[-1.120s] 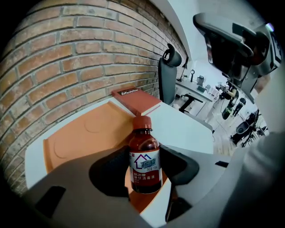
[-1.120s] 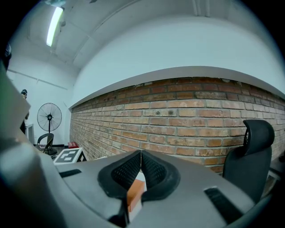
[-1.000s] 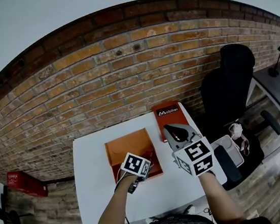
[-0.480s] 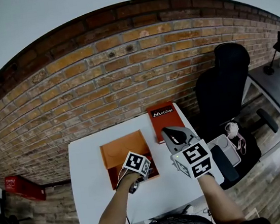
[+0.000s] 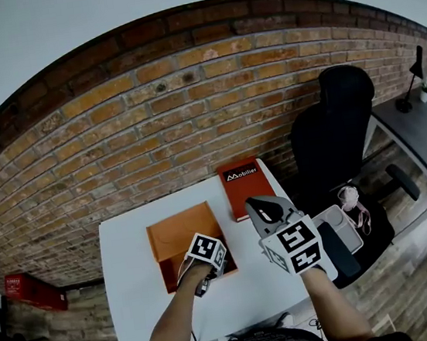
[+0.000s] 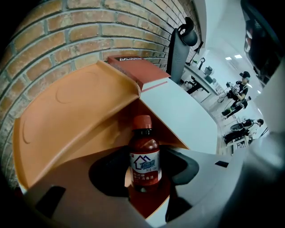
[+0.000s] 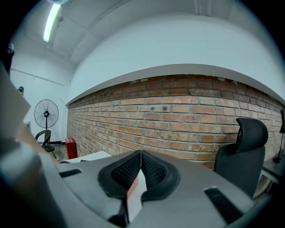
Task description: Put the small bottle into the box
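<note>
My left gripper [image 6: 144, 171] is shut on the small bottle [image 6: 144, 160], a brown one with a red cap and a white label. It holds the bottle upright over the near right corner of the open orange box [image 6: 67, 116]. In the head view that gripper [image 5: 209, 252] covers the box's near right corner and hides the bottle; the box [image 5: 177, 239] lies on the white table [image 5: 136, 293]. The red lid [image 5: 244, 187] lies to the right of the box. My right gripper [image 5: 258, 201] is shut on nothing, raised beside the lid, jaws pointing away from me.
A brick wall [image 5: 175, 116] runs behind the table. A black office chair [image 5: 329, 131] stands to the right, with a pale tray [image 5: 344, 228] by the table's right edge. A red case [image 5: 28, 291] lies on the floor at left.
The head view has drifted, so the table sits a little further left in the frame. Both grippers keep their places relative to the box and lid.
</note>
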The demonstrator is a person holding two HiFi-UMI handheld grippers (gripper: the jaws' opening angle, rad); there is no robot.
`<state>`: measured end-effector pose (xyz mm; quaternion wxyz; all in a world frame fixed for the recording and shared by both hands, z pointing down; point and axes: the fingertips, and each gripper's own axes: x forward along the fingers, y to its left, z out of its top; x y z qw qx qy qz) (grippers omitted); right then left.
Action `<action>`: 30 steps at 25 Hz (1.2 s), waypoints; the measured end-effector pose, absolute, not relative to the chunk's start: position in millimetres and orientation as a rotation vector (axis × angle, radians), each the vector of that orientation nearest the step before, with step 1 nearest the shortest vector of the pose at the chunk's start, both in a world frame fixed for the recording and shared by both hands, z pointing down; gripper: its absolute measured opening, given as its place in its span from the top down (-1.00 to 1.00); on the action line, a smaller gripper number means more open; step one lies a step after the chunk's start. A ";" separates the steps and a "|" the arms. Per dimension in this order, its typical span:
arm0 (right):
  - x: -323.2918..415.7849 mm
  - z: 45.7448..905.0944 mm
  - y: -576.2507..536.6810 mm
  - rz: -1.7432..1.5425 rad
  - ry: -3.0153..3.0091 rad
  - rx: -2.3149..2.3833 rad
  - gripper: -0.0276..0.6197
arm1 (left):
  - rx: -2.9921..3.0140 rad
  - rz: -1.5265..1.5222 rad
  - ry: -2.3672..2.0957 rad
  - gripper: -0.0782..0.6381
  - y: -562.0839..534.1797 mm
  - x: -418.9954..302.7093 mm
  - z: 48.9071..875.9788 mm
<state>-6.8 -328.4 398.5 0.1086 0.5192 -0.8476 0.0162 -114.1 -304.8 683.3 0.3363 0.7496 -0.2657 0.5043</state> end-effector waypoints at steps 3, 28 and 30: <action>-4.6 398.9 -328.0 0.049 -2.490 1.528 0.85 | 1.948 1.306 -0.685 0.13 -304.6 -113.1 685.2; -8.5 406.1 -323.4 0.066 -2.504 1.501 0.85 | 1.992 1.244 -0.737 0.08 -307.7 -112.4 675.7; -12.1 406.4 -323.1 0.066 -2.511 1.491 0.85 | 2.010 1.221 -0.749 0.08 -309.2 -112.7 670.3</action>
